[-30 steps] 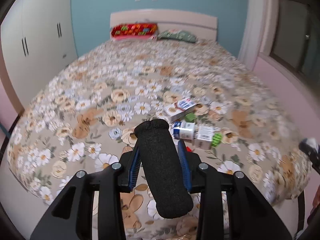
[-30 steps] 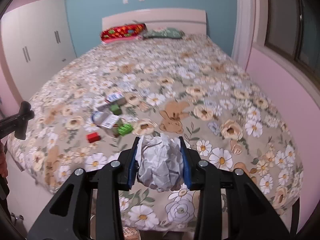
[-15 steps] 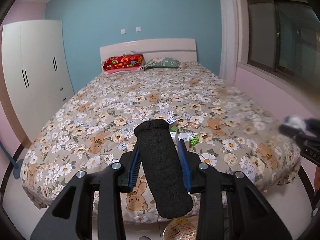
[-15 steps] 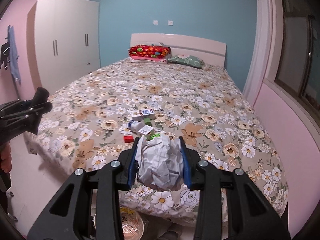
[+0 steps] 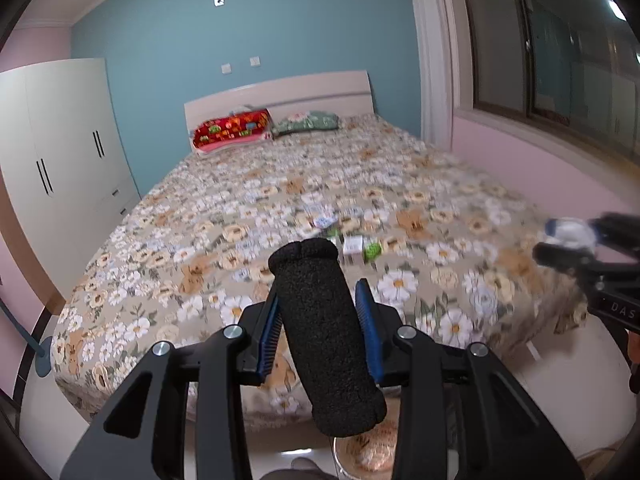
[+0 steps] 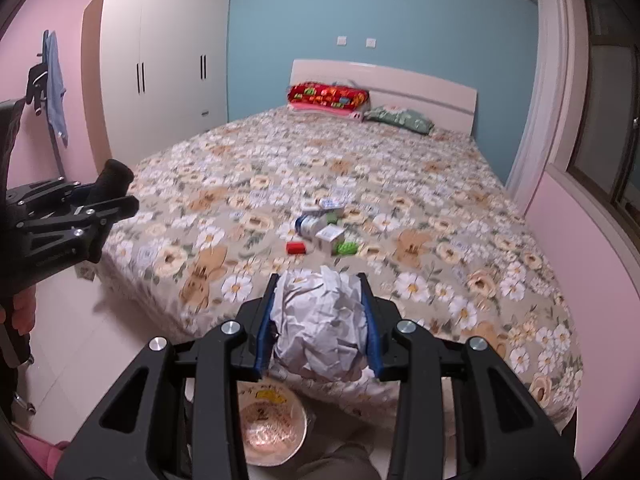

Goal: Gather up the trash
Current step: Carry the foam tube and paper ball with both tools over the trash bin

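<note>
My left gripper (image 5: 317, 299) is shut on a black foam tube (image 5: 323, 328) that sticks out past its blue pads. My right gripper (image 6: 319, 294) is shut on a crumpled ball of white paper (image 6: 320, 320). Both are held off the foot of the flowered bed (image 6: 224, 168). Below them on the floor stands a round bin (image 6: 272, 428) with a printed liner; its rim also shows under the left gripper (image 5: 368, 450). More litter lies on the bed: small cartons (image 6: 329, 234), a red piece (image 6: 296, 247) and a green piece (image 6: 346, 247).
A white wardrobe (image 6: 160, 64) stands left of the bed. Pillows (image 6: 328, 96) lie at the headboard. A pink wall and window (image 5: 552, 60) run along the right side. The person's leg (image 6: 340, 462) shows at the bottom edge. Pale floor lies left of the bed.
Both grippers have pulled back from over the bed and risen, each still holding its item. The litter on the bed now looks farther off, and the bin has come into view below.
</note>
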A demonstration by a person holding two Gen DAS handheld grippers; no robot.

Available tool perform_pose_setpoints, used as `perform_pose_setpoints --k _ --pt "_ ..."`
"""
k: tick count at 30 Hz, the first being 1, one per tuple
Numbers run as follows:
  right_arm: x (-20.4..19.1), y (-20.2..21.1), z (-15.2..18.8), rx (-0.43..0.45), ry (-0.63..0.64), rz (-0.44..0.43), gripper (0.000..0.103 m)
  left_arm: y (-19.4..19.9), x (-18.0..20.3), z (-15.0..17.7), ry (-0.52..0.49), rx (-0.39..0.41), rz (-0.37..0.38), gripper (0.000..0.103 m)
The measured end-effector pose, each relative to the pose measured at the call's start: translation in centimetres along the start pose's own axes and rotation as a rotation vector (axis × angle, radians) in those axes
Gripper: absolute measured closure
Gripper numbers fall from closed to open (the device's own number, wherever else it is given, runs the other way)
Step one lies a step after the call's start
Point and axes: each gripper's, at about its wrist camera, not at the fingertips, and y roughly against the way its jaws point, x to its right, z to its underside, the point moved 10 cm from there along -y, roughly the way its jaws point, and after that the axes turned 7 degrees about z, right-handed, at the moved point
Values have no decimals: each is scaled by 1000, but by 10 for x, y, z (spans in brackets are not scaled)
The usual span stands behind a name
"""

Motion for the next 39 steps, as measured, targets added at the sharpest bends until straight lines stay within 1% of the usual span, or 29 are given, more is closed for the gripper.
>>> perform_pose_setpoints --k 18,29,39 --pt "-39 -73 101 -240 12 -82 65 -76 31 116 -47 -281 81 65" --pt "-56 -110 158 -367 -9 -132 65 -112 42 166 -72 -415 99 65" --pt "-69 -145 212 -499 -17 -166 65 -151 57 229 -78 -576 135 65"
